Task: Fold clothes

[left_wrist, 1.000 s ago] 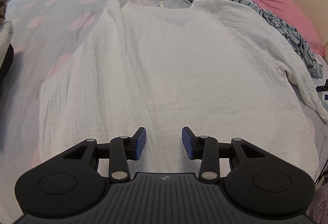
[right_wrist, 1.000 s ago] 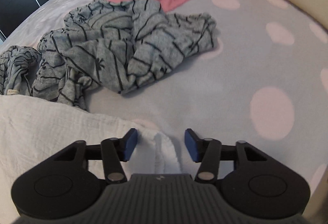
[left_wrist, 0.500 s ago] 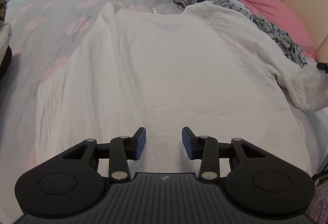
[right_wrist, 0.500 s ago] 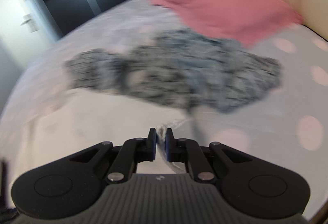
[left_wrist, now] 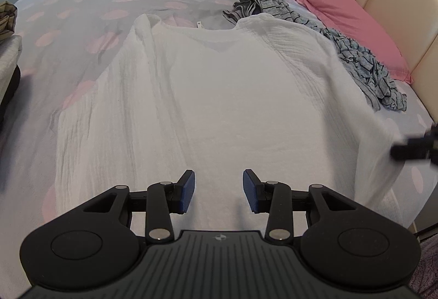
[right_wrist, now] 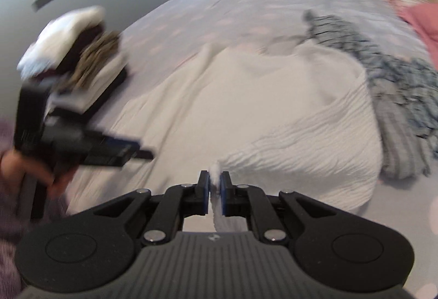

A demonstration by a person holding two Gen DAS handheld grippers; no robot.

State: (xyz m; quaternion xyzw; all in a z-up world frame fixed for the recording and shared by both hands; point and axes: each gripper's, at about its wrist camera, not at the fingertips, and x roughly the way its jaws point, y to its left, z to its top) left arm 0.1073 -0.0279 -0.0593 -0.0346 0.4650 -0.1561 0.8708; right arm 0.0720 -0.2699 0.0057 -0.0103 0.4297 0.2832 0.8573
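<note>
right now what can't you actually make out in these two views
- Left wrist view: the right claw is a dark smear cut off by the right edge, so its grip is unreadable there.
- Right wrist view: motion blur smears the left claw and the stacked clothes behind it; which garments those are is unclear.
- Right wrist view: the white shirt cuff vanishes between the claw's pads.
- Left wrist view: the claw body hides the shirt's near hem.

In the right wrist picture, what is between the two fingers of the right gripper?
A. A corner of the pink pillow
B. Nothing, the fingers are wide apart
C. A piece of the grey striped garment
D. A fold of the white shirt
D: the right gripper has its fingers nearly together on a pinch of the white shirt, whose sleeve trails from the grip; the grey striped garment lies apart on the bed.
</note>
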